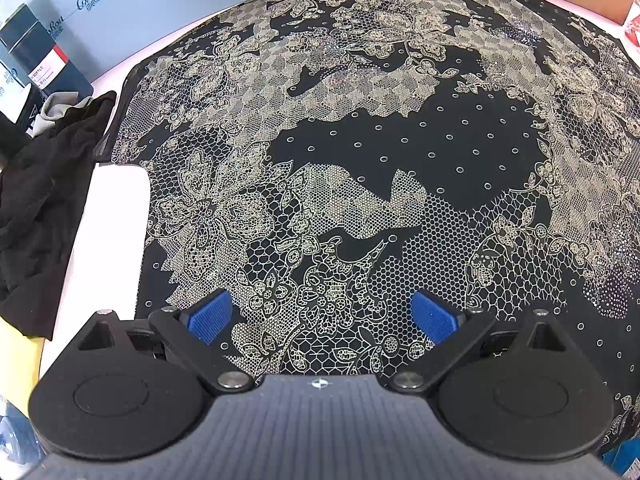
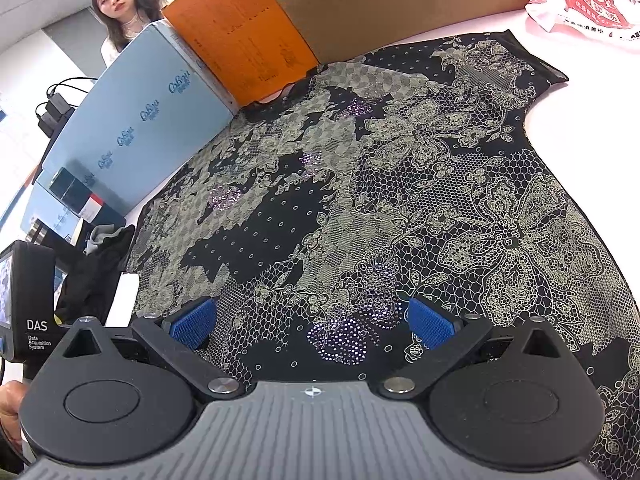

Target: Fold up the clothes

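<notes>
A: On the white table (image 1: 116, 184), item one: black lace-print top (image 1: 360, 152), spread flat, neckline at the far edge against the orange box (image 2: 240, 36), one short sleeve reaching toward the red-and-white plastic bag (image 2: 580, 0). No fold made yet, by the look of it.

B: Item two?

A: Dark crumpled garment (image 1: 36, 216), just beside the top's other side, touching or nearly touching its sleeve edge.

B: Risks, entered as judgement.

A: The fabric looks thin and slippery. A pinch that takes only the upper layer would lift the front and leave the back lying, so the fold comes out skewed. A grip taken near that side could also catch the dark garment and drag it along. The neckline sits hard against the boxes, leaving little room to work there.

B: Grippers?

A: Left gripper (image 1: 322, 314): blue pads spread wide, nothing between them, poised over the lower part of the top, pointing toward the neckline. Right gripper (image 2: 310, 320): likewise wide and empty, over the hem region, angled across the body. Whether either pad touches cloth cannot be told.

B: Anything else?

A: A person stands behind the blue box (image 2: 140, 132).
</notes>
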Action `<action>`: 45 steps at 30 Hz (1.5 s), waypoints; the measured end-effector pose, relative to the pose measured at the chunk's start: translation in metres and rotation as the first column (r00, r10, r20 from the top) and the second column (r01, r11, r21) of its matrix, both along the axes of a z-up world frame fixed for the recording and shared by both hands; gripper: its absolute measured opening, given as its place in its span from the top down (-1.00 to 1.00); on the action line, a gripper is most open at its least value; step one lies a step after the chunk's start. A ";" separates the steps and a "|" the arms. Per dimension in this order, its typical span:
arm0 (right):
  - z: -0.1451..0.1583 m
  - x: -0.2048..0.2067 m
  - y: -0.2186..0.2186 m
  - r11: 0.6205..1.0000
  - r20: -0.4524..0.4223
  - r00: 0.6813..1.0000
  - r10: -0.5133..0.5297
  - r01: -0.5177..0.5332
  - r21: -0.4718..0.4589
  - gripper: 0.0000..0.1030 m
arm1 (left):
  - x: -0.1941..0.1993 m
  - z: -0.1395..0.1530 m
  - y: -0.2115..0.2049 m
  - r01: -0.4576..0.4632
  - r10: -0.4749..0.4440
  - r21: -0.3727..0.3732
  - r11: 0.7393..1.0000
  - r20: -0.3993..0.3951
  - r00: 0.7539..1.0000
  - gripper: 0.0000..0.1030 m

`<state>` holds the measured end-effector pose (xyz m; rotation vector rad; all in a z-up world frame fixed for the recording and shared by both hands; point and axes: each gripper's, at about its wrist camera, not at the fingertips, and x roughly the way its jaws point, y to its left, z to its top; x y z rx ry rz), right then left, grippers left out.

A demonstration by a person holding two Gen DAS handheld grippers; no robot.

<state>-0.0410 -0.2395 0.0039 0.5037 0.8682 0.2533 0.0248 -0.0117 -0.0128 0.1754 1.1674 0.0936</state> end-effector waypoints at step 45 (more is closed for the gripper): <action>-0.011 -0.057 -0.110 0.884 0.034 0.898 -0.438 0.437 -0.168 -0.99 | -0.028 0.005 0.087 -0.197 0.196 0.018 0.980 0.061 0.979 -0.89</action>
